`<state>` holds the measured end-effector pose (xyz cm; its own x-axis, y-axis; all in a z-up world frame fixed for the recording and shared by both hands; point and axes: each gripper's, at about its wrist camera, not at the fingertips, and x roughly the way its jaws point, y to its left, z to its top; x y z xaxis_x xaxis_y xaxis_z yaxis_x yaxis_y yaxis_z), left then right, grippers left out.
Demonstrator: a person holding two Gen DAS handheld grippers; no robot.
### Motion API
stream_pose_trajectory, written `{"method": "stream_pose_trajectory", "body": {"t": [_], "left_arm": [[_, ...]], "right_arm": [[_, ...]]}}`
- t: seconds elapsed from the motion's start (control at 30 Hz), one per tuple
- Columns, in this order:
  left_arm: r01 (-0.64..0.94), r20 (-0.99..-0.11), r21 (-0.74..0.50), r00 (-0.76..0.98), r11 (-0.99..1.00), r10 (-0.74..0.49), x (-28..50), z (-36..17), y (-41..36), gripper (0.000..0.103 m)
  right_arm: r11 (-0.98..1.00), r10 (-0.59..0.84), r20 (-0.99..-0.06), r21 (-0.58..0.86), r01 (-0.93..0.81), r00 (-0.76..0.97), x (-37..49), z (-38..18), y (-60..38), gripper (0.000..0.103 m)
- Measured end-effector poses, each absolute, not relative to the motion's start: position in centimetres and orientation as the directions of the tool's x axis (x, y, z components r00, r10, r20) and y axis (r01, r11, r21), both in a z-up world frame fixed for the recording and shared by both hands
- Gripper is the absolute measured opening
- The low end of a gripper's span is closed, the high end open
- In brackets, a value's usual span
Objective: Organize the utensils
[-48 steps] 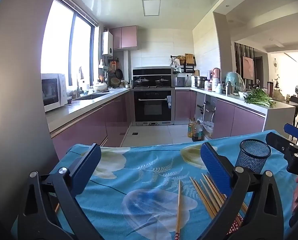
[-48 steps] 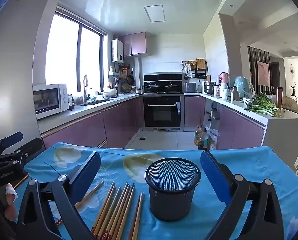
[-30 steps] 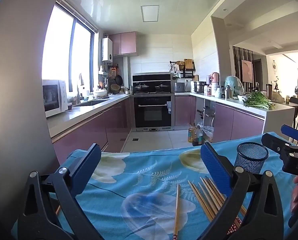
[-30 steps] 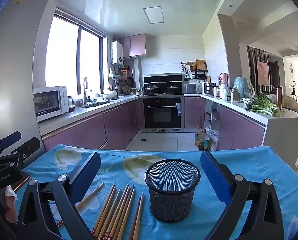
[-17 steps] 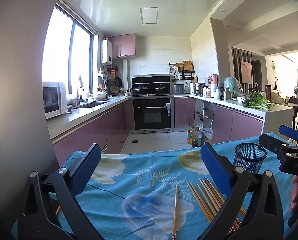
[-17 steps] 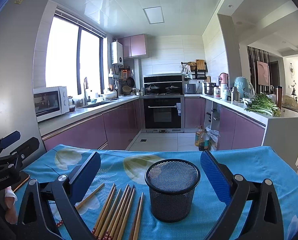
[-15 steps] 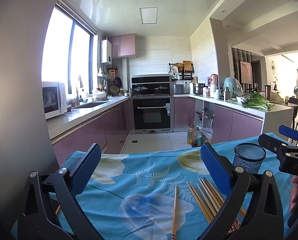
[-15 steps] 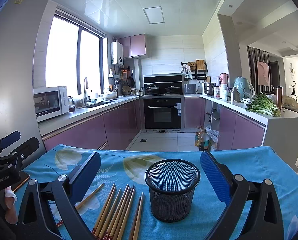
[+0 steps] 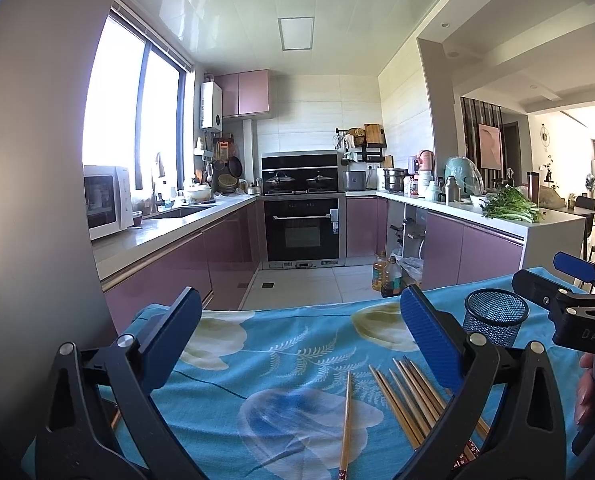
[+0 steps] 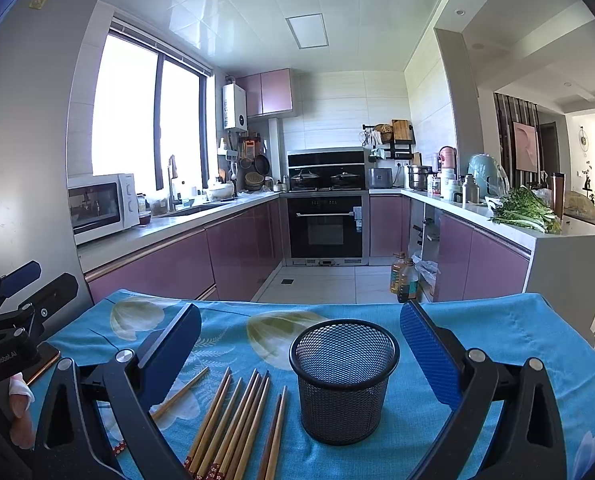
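Note:
Several wooden chopsticks [image 10: 237,420] lie side by side on a blue flowered tablecloth [image 10: 497,332], left of an upright black mesh cup [image 10: 343,378]. One chopstick [image 9: 346,420] lies apart to the left of the bundle [image 9: 409,396]. My right gripper [image 10: 301,344] is open and empty, above the cloth with the cup between its jaws' line. My left gripper [image 9: 297,328] is open and empty, above the cloth left of the chopsticks. The cup also shows in the left wrist view [image 9: 493,318].
The table's far edge drops to a kitchen floor with oil bottles [image 10: 403,276]. A phone-like flat object [image 10: 43,360] lies at the cloth's left edge. Counters, an oven [image 10: 325,226] and a microwave [image 10: 97,206] stand behind.
The left wrist view has tilted slightly upward and shifted; the chopsticks and cup sit a little lower and left in it. The right gripper has barely moved. Both stay open.

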<state>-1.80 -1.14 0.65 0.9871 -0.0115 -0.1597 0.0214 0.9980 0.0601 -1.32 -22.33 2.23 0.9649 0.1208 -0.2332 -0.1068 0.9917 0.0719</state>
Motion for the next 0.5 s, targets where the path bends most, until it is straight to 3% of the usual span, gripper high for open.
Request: {"method": "stream_pose_trajectory", "body": {"t": [0.5], "left_arm": [[0.021,-0.159,0.06,0.987,0.998,-0.012,-1.85,0.65,-1.18,0.098]], "right_arm": [[0.992,0.121,-0.235,0.073,-0.107,0.964,-1.35,2.33,-22.38,0.097]]}}
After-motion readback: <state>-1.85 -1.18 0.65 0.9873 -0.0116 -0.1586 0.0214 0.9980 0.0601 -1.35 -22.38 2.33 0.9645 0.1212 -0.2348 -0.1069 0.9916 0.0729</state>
